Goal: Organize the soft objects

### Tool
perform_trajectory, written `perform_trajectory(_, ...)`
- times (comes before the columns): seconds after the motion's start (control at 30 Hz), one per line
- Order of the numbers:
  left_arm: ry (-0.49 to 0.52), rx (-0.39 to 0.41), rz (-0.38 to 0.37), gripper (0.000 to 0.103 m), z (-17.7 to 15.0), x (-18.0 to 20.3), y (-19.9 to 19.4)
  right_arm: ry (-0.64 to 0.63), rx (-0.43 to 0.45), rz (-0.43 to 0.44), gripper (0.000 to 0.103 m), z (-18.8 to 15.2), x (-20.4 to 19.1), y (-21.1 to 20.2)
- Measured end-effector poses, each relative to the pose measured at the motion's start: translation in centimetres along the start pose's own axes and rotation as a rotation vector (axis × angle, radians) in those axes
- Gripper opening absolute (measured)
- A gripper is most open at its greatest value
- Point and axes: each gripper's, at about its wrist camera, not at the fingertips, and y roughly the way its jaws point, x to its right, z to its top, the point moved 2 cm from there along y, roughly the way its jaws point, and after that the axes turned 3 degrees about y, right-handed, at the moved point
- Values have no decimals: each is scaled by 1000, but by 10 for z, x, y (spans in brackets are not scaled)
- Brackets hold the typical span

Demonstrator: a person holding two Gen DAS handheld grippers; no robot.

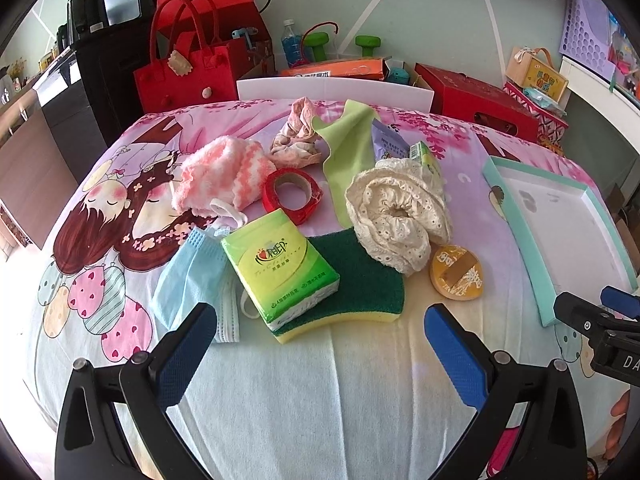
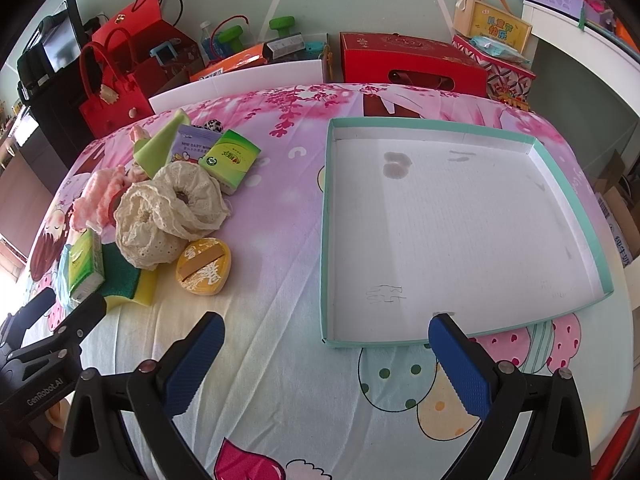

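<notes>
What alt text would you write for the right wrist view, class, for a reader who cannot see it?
An empty teal-rimmed tray lies on a cartoon-print sheet, ahead of the open right gripper. To its left sits a pile: cream lace cloth, yellow-green sponge, tissue packs and a round yellow soap.

A cream lace cloth (image 1: 400, 216) lies bunched at the middle of the pile, its edge touching a green-and-yellow sponge (image 1: 352, 292) that carries a tilted green tissue pack (image 1: 280, 268). Left of the sponge lies a crumpled blue face mask (image 1: 192, 280); behind it, a pink-and-white fuzzy cloth (image 1: 220, 176).
</notes>
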Motion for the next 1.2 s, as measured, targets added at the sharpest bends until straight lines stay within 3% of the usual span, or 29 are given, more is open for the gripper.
perform_trajectory(1.2,-13,-37,-4,103,-1,-2,6,-1,-3,-1,103,0,0,-1)
